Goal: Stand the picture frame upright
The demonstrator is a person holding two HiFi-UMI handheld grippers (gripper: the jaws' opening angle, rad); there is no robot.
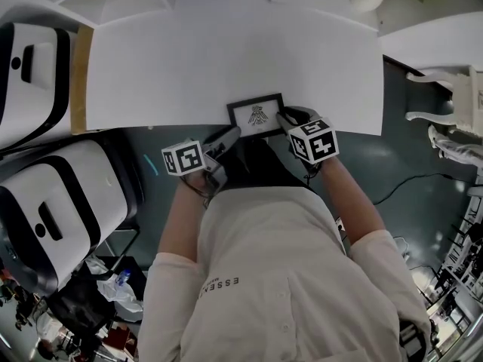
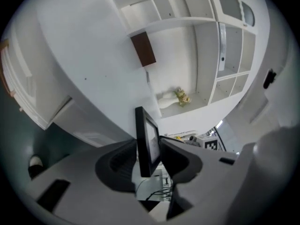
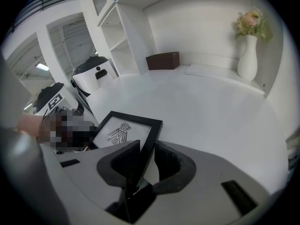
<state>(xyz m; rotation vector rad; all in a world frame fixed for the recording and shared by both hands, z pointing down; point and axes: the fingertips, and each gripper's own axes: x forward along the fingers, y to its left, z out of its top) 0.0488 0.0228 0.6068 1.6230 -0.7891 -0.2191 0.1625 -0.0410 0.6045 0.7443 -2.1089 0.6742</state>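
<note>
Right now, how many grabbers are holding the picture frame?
2. The left gripper clamps the left end of the picture frame; the right gripper clamps its right end. No others seen.

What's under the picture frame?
The white table shows beneath the picture frame; left gripper and right gripper jaws hold its ends. Its back, and any stand there, is hidden.

Black picture frame, white table, white vase
</note>
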